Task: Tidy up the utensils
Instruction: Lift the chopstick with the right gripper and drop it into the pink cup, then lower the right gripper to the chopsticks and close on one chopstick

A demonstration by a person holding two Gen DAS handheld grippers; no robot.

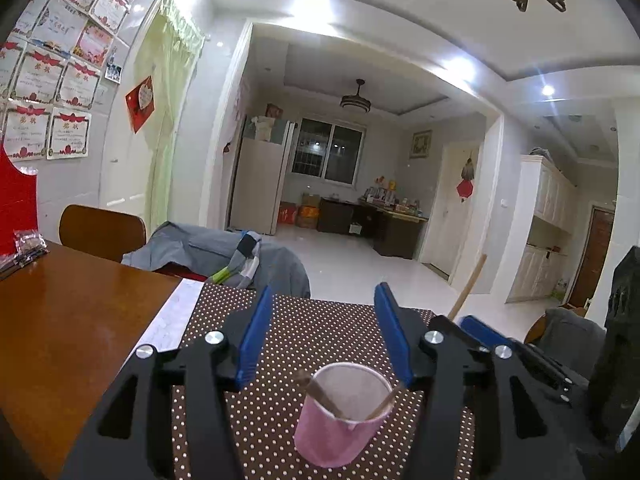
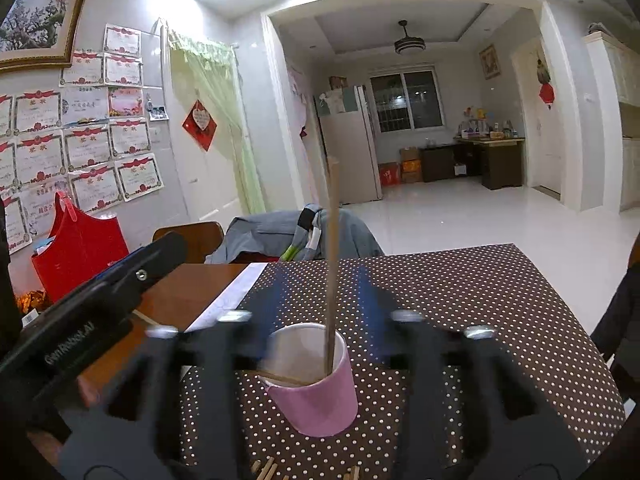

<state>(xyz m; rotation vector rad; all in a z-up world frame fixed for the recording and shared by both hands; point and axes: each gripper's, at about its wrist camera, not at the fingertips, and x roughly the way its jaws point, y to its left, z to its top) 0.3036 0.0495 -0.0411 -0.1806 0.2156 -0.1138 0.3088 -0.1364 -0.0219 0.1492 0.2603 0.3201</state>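
Blue pads of the left gripper [image 1: 324, 336] stand wide apart, nothing between them; the pink paper cup [image 1: 340, 416] sits on the cloth just below and ahead of the jaws, untouched. Right gripper [image 2: 320, 308] is motion-blurred in its own view, but its jaws read as parted too, either side of the cup [image 2: 316, 384], pads not pressing it or the stick.

Contents: one long wooden chopstick [image 2: 331, 264] stands near upright in the cup, leaning on the rim; a second, darker stick [image 2: 280, 378] lies low across the cup's mouth. Left view shows two stick ends inside (one each side of the rim), plus the tall one's top [image 1: 468, 284] poking up past the right gripper [image 1: 480, 330].

Outward: cup rests on a brown polka-dot cloth [image 2: 460, 292] covering the right part of the wooden counter [image 1: 72, 312]. More wooden sticks [image 2: 266, 470] lie at the bottom edge of the right view, close to the camera, on the cloth. Red bag [image 2: 80, 248] by the wall, chair with grey clothes [image 1: 224, 252] behind.

Step, as I judge it: a chopstick is dropped into the cup and both jaws are free. Next move likely calls for pulling back clear of the tall stick without knocking it, then dropping to the loose sticks near the front edge, closing on one and bringing it over the cup mouth. Risk: light paper cup tips easily.
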